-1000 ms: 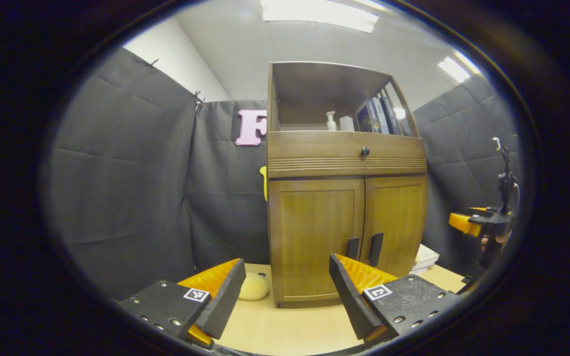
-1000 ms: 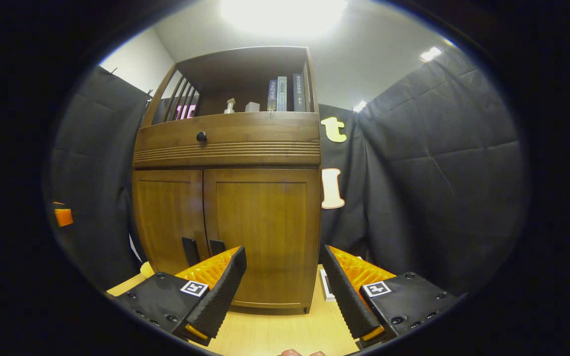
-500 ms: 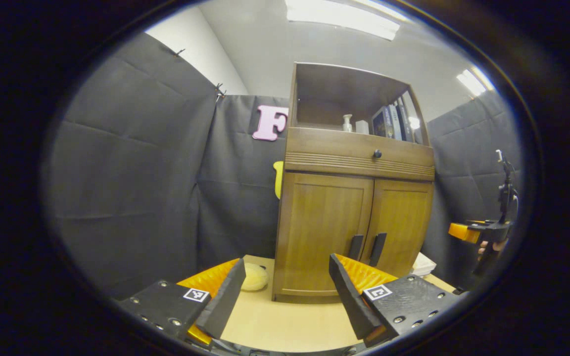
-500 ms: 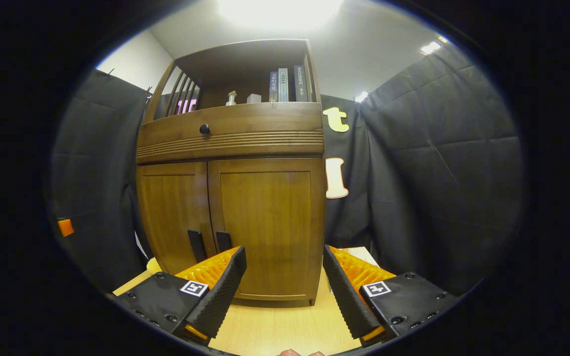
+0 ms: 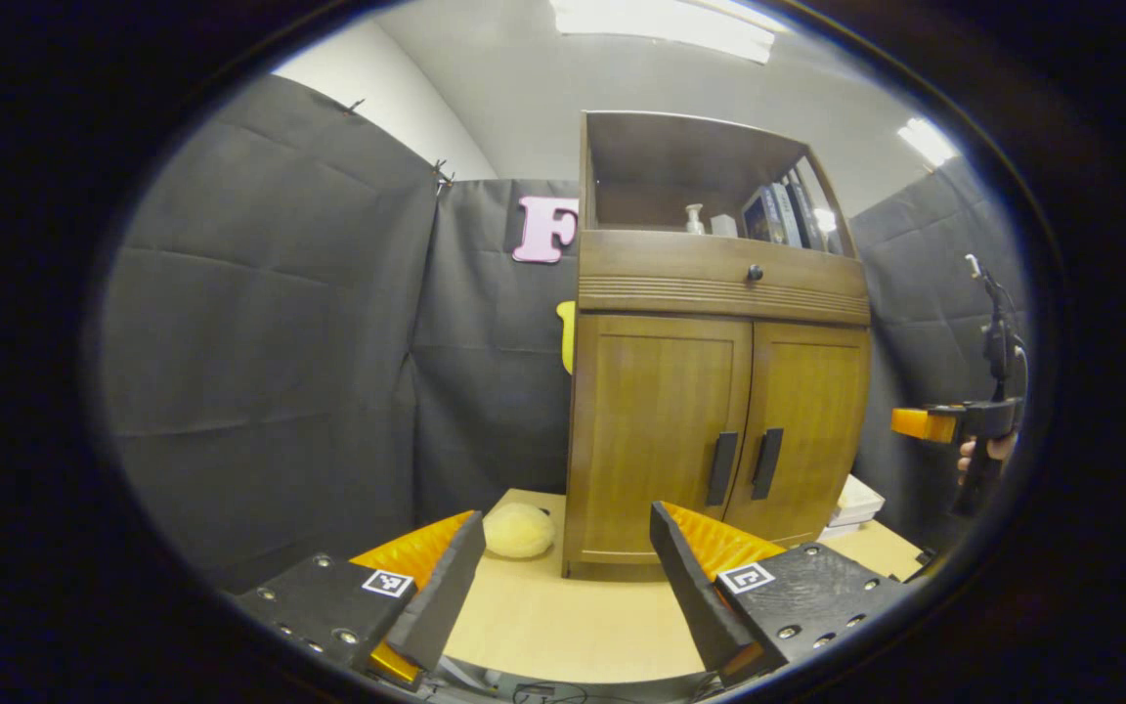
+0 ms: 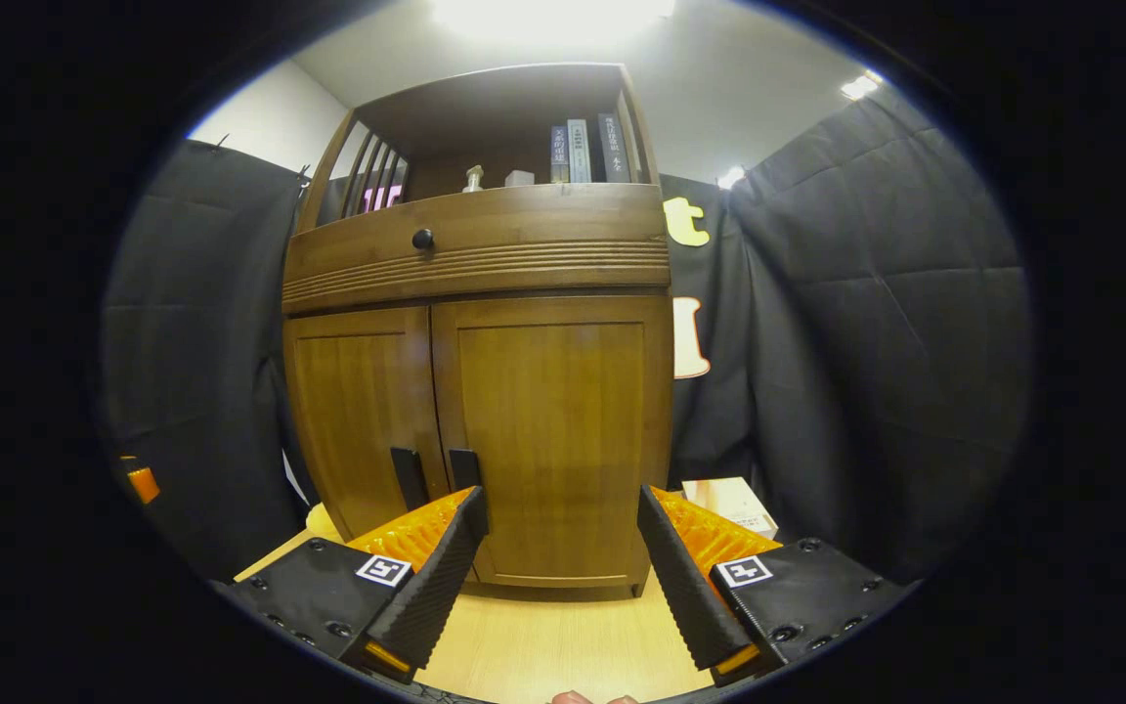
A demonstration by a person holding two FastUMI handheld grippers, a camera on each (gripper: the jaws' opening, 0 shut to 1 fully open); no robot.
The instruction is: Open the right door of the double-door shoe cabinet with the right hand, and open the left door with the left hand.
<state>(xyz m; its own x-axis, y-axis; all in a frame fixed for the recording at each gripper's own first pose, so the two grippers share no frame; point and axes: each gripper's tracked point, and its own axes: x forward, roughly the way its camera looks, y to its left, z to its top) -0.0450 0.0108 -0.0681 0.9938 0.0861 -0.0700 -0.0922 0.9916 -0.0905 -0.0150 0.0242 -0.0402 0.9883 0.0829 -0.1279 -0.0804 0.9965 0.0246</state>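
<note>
Wooden panelled shoe cabinet [image 6: 485, 391] doors seemingly closed; bar handles [image 5: 743, 465] upright.

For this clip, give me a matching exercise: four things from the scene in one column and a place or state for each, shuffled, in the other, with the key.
Things:
1. books
2. yellow ball
3. cabinet doors
4. left gripper

Places or states:
A. open, holding nothing
B. on the table left of the cabinet, seen in the left gripper view
C. upright on the top shelf
D. both shut

Pairs: 1-C, 2-B, 3-D, 4-A
</note>
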